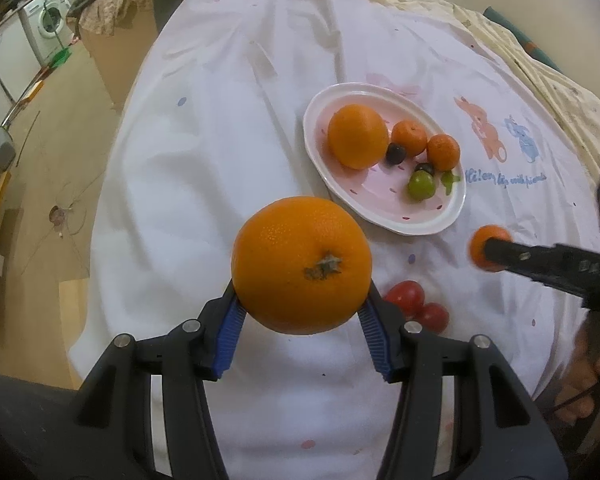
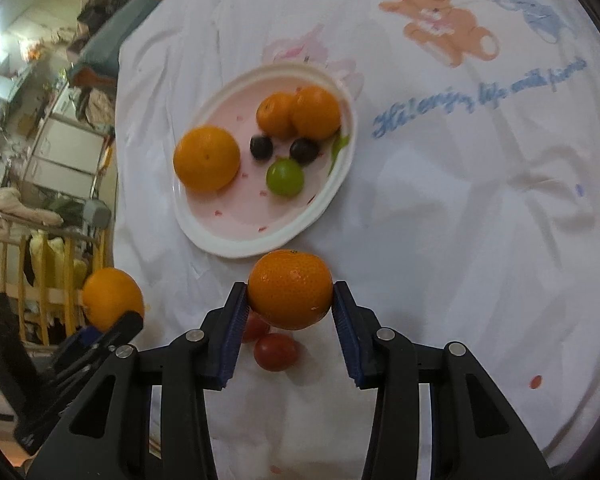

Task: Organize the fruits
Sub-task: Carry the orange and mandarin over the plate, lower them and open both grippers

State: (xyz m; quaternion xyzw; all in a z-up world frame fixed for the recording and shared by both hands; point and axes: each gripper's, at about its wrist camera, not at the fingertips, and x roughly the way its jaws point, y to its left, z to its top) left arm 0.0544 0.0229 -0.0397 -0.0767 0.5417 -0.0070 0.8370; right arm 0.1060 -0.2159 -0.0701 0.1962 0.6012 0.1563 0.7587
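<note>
The large orange (image 1: 302, 264) sits clamped between the blue fingers (image 1: 230, 330) of the left gripper (image 1: 300, 304), lifted above the white cloth (image 1: 220, 160), stem end facing the camera. The small mandarin (image 2: 290, 288) is gripped between the fingers (image 2: 236, 328) of the right gripper (image 2: 290, 308), just in front of the near rim of the plate (image 2: 204, 236).

The oval pink plate lies on the cloth-covered table and carries one orange (image 2: 206, 158), two mandarins (image 2: 300, 114), two dark grapes (image 2: 282, 148) and one green grape (image 2: 284, 178). Two red tomatoes (image 2: 272, 344) lie on the cloth beneath the right gripper, touching each other. The cloth bears printed bears (image 2: 448, 28) and blue lettering (image 2: 480, 96).
</note>
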